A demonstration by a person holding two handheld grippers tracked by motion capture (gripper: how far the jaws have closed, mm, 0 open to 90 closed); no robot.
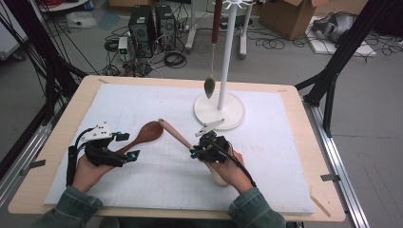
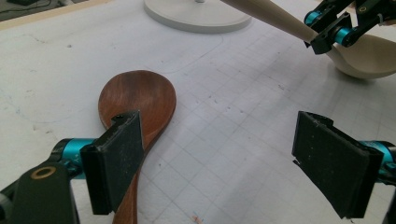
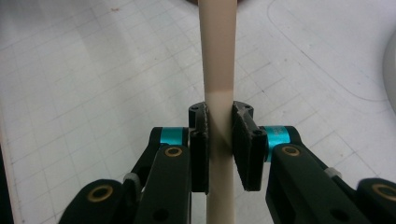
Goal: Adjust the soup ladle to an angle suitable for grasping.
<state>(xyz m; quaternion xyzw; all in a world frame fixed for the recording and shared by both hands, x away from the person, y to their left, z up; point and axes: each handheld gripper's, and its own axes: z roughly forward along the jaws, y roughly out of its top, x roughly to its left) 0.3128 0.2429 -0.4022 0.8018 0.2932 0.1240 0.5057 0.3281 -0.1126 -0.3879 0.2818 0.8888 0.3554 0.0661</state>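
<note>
Here, right gripper (image 3: 219, 149) clamps pale spoon (image 3: 217, 70); left gripper (image 2: 219, 158) gapes (beside dark spoon (image 2: 137, 100))

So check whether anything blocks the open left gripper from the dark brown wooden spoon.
Nothing visible does. The left gripper stands open right over the dark brown wooden spoon, whose handle runs by one pad.

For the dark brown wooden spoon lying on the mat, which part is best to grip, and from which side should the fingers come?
Probably the handle of the dark wooden spoon, just behind the bowl. The spoon lies flat on the white mat, so come from above with one finger on each long side of the narrow handle. The bowl is wide and curved, so it likely gives poorer hold. The left gripper stands open beside the spoon, its left finger over the handle.
</note>
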